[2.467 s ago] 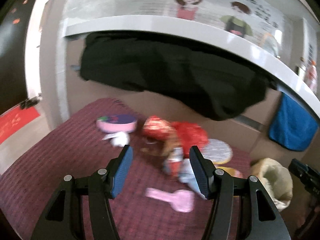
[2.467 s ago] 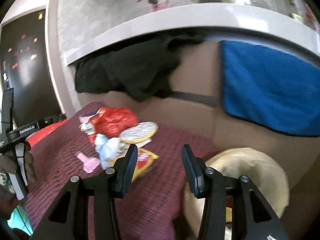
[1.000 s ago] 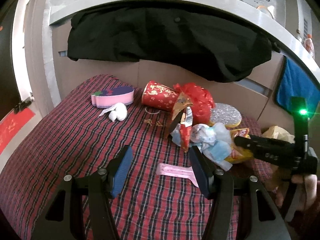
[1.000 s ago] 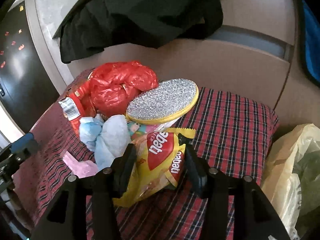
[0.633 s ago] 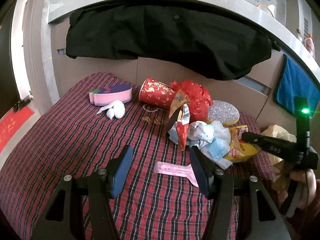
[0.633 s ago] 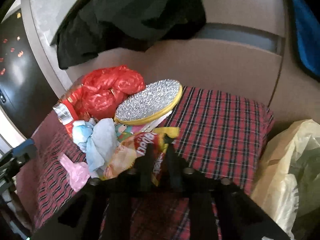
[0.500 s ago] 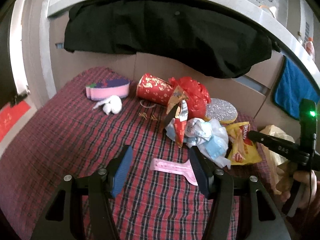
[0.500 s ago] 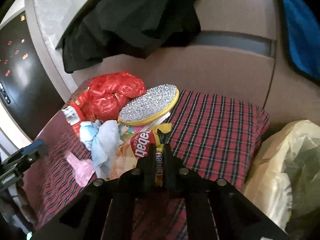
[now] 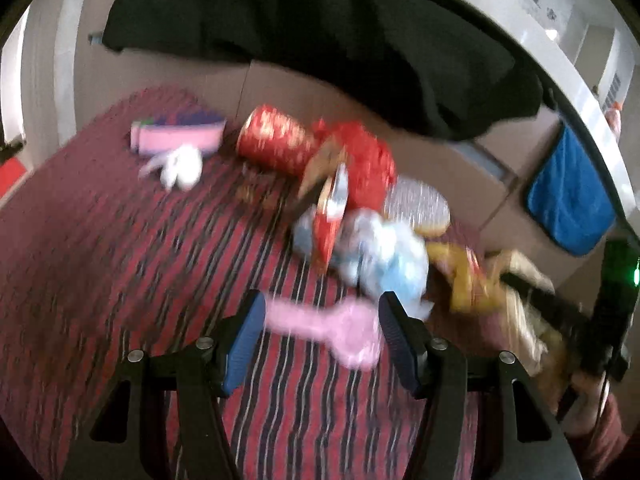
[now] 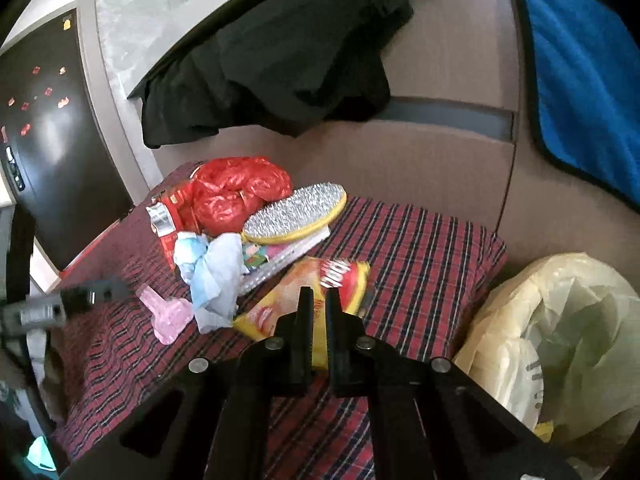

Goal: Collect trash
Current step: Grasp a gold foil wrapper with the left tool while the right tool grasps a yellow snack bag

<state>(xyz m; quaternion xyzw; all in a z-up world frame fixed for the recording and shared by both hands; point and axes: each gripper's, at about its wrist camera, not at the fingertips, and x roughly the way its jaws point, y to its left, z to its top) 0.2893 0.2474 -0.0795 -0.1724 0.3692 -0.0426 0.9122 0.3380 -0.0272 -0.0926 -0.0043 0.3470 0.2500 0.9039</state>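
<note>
My right gripper (image 10: 316, 300) is shut on a yellow and red snack bag (image 10: 312, 284) and holds it just above the plaid cloth (image 10: 420, 248). The bag also shows blurred in the left wrist view (image 9: 464, 280). An open yellowish trash bag (image 10: 560, 332) sits right of the cloth. My left gripper (image 9: 320, 324) is open, with a pink plastic scoop (image 9: 320, 324) between its fingers on the cloth. Crumpled blue-white tissue (image 10: 216, 268), a red plastic bag (image 10: 236, 192) and a red wrapper (image 10: 168, 216) lie in a pile.
A silver glitter disc (image 10: 296, 212) rests on a flat packet. A red paper cup (image 9: 276, 144), a pink box (image 9: 176, 136) and a white scrap (image 9: 180, 164) lie farther left. A black garment (image 10: 280, 60) and a blue towel (image 10: 580, 80) hang behind.
My right gripper has closed on the snack bag and pulled it back toward the trash bag side. My left gripper has moved forward over the pink scoop, with motion blur.
</note>
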